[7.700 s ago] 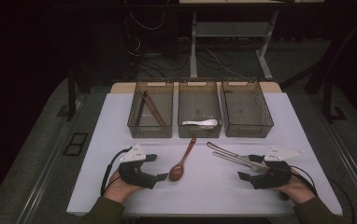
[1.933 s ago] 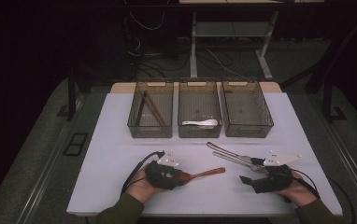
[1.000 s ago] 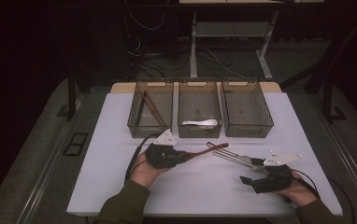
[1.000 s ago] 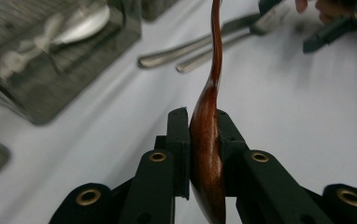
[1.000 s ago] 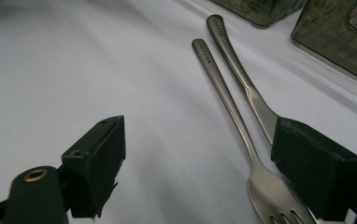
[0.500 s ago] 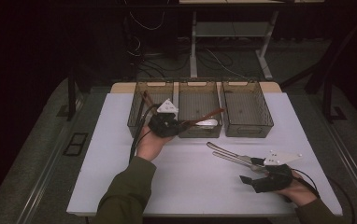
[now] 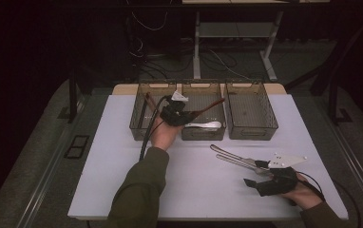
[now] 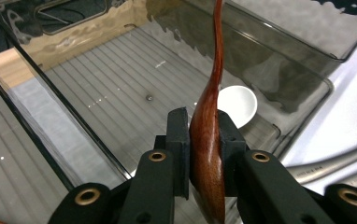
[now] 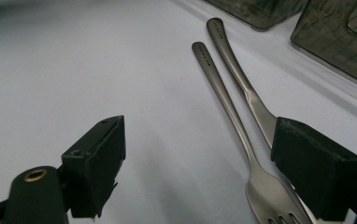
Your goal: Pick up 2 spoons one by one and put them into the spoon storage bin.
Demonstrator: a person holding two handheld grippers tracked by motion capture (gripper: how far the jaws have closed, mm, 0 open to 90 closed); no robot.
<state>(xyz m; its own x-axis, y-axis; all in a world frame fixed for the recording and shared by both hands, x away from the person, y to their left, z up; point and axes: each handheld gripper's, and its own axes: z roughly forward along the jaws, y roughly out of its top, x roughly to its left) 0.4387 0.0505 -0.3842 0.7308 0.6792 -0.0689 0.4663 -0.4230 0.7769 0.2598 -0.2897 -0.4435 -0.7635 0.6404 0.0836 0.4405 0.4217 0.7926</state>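
I've carried the wooden spoon [image 8: 208, 140] up off the mat, and now my left gripper [image 7: 185, 117] hangs over the middle bin [image 7: 203, 134], where a second ago it was down by the near edge of the table. The jaws pinch the spoon's bowl edge-on, with the handle running away across the bin toward its far wall. The pads have just eased apart a touch, yet the wood sits between them, both pads against it, so I call it gripped, not dropped. Below it the white spoon [image 8: 235, 105] lies on the ribbed floor. That tells me spoons go here, and I judge the release is the step in hand. My right gripper [image 9: 197, 163] waits spread wide, low on the mat, over the two metal forks [image 9: 242, 116], neither pad touching them. The right-hand bin [image 7: 251, 111] sits bare.
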